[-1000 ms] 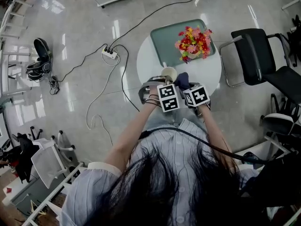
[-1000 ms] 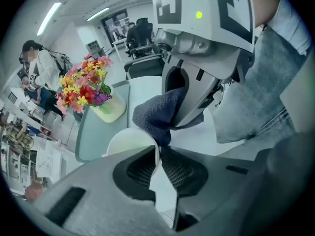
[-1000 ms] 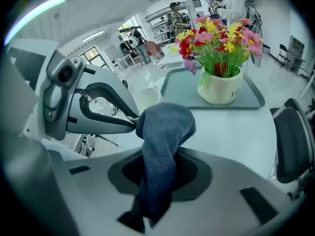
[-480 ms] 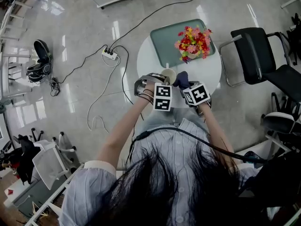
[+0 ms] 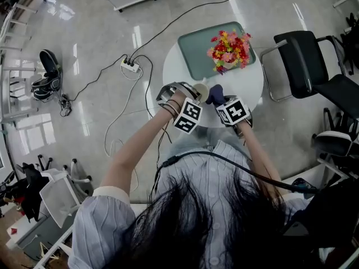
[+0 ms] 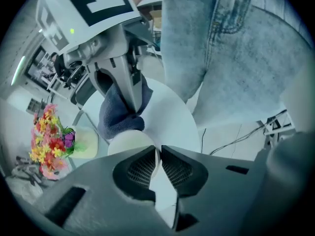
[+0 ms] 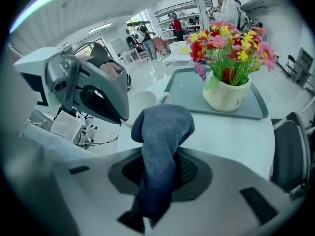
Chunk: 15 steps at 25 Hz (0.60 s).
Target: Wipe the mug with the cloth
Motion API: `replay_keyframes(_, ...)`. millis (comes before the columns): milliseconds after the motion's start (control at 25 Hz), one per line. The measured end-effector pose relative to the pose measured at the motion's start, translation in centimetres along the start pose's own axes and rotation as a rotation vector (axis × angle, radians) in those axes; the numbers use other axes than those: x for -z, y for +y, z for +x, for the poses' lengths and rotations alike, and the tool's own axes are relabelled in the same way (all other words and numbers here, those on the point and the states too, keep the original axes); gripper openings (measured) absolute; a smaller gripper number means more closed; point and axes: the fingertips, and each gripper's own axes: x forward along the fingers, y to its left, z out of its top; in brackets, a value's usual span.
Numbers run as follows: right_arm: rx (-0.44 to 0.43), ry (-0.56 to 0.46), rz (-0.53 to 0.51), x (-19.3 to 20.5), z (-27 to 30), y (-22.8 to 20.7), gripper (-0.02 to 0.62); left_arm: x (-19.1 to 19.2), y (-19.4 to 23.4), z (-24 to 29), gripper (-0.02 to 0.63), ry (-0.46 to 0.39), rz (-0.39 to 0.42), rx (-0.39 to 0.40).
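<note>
Clamping a thin pale part of the mug, the left tool has its jaws drawn almost together, with only that sliver of wall between the pads; whether it is the rim or the handle cannot be told. The cream mug sits at the near left edge of the round white surface, and it is unclear whether it rests there or is held just above. The right tool is closed on the dark blue cloth, which stands up from between its jaws in a bunched fold and also trails out behind them. In the left gripper view the bunched end of the cloth meets the top of the mug and seems to touch it; in the head view the cloth lies just right of the mug, with both marker cubes close together on the near side. Farther back on the surface lies a teal tray, and a pale pot of red, yellow and pink flowers stands on its right part. A black chair stands to the right of the surface, and a white power strip with its cables lies on the glossy floor to the left.
</note>
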Motion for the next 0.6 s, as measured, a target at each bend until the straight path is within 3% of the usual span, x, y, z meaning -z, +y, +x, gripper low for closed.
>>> replay_keyframes(160, 0.022, 0.007, -0.004, 0.2, -0.3, -0.3, 0.101, 0.4, -0.3, -0.1, 0.049, 0.019, 0.164, -0.013)
replay_keyframes(240, 0.014, 0.002, 0.000, 0.2, -0.3, -0.2, 0.101, 0.4, -0.1, -0.1, 0.049, 0.022, 0.145, -0.025)
replay_keyframes(320, 0.013, -0.001, 0.003, 0.1, -0.3, -0.1, 0.101, 0.5, 0.2, -0.3, 0.051, 0.013, 0.028, -0.032)
replay_keyframes(480, 0.020, -0.005, 0.015, 0.2, -0.4, -0.1, 0.101, -0.3, 0.6, -1.5, 0.051, -0.086, -0.310, -0.046)
replay_keyframes(600, 0.029, -0.005, 0.050, 0.6, -0.5, -0.4, 0.101, -1.0, 1.5, -2.2, 0.051, -0.155, -0.546, -0.100)
